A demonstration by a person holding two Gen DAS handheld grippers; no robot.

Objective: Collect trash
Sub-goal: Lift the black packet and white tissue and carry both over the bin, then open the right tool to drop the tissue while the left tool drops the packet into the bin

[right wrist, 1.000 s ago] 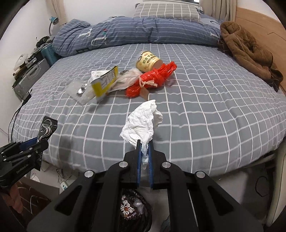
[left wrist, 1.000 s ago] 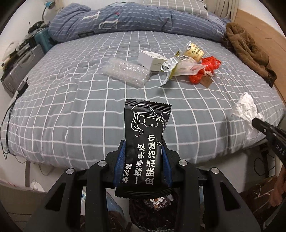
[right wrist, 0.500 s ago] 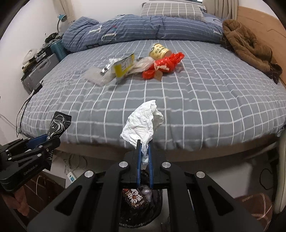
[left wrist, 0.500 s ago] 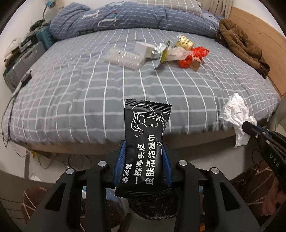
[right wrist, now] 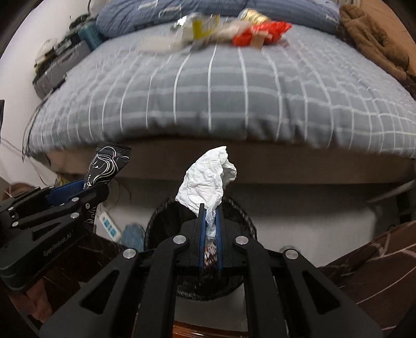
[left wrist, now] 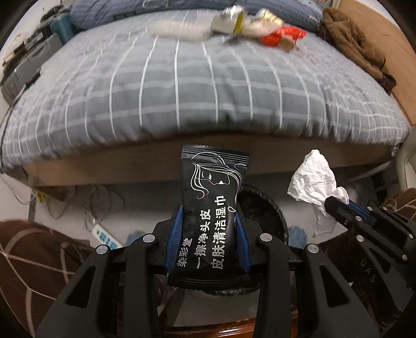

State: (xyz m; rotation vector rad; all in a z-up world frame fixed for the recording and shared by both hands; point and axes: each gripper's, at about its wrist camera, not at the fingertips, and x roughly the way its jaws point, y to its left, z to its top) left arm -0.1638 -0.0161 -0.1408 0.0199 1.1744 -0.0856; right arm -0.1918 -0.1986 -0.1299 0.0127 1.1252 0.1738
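Note:
My left gripper (left wrist: 208, 221) is shut on a black wet-wipe packet (left wrist: 212, 208) with white print, held upright; both also show in the right wrist view, gripper (right wrist: 88, 192) and packet (right wrist: 106, 163). My right gripper (right wrist: 209, 215) is shut on a crumpled white tissue (right wrist: 208, 182); it also shows in the left wrist view (left wrist: 335, 205) with the tissue (left wrist: 312, 182). A black mesh trash bin (right wrist: 234, 208) stands on the floor below both grippers; it also shows in the left wrist view (left wrist: 262, 202). More trash lies far back on the bed: a red bag (right wrist: 260, 33) and wrappers (left wrist: 234, 20).
The grey checked bed (left wrist: 195, 85) fills the upper view, its front edge just beyond the bin. A white power strip (right wrist: 109, 226) and cables lie on the floor at left. Brown clothing (left wrist: 356, 49) lies on the bed's right side. Cases (left wrist: 28, 65) stand left of the bed.
Both grippers have pulled back from the bed and dropped lower, still holding the packet and the tissue. The bin now lies right below them and the bed's trash looks farther away.

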